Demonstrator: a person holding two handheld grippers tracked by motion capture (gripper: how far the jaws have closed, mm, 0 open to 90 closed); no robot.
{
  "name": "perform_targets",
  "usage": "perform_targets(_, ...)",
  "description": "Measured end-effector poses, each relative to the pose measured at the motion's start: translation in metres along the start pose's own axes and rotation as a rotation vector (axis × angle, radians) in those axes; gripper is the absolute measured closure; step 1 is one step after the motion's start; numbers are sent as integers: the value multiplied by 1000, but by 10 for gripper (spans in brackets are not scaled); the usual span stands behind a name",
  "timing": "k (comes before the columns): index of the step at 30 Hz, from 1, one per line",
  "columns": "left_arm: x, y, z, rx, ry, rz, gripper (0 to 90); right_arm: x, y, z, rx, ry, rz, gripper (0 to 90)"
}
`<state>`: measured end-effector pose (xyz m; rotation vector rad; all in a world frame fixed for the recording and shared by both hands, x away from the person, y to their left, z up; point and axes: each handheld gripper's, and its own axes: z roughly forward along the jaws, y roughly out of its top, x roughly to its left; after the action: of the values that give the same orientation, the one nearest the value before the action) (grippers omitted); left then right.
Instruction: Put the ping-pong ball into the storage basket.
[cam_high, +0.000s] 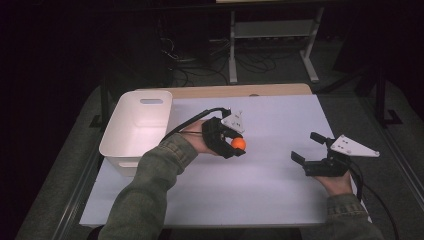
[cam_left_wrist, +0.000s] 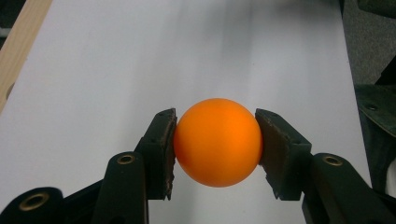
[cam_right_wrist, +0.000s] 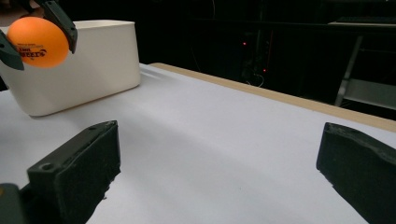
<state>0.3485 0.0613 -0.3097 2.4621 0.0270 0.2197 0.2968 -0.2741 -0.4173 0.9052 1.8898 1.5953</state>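
An orange ball (cam_high: 238, 144) sits between the pads of my left gripper (cam_high: 239, 144), which is shut on it above the middle of the white table (cam_high: 280, 125). In the left gripper view both pads press the ball (cam_left_wrist: 217, 142) from its sides, clear of the table surface. The right gripper view shows the same ball (cam_right_wrist: 37, 42) at the upper left, with black print on it, in front of the white bin (cam_right_wrist: 93, 60). My right gripper (cam_high: 306, 147) rests low at the table's right side, open, with nothing between its wide-set jaws.
A white plastic bin (cam_high: 137, 127) stands at the table's left edge, just left of the left hand. A wooden strip (cam_high: 240, 91) runs along the far edge. Beyond the table lie cables and a metal frame (cam_high: 272, 40) on the dark floor.
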Motion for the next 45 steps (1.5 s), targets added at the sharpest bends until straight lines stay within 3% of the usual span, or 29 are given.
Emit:
perform_targets(16,3,1,-31,6,32,-3,502,0,0,0,-1,2,0,0)
perform_targets(45,10,-17,-76,36,100,-33,505,0,0,-1,0,0,-1,0)
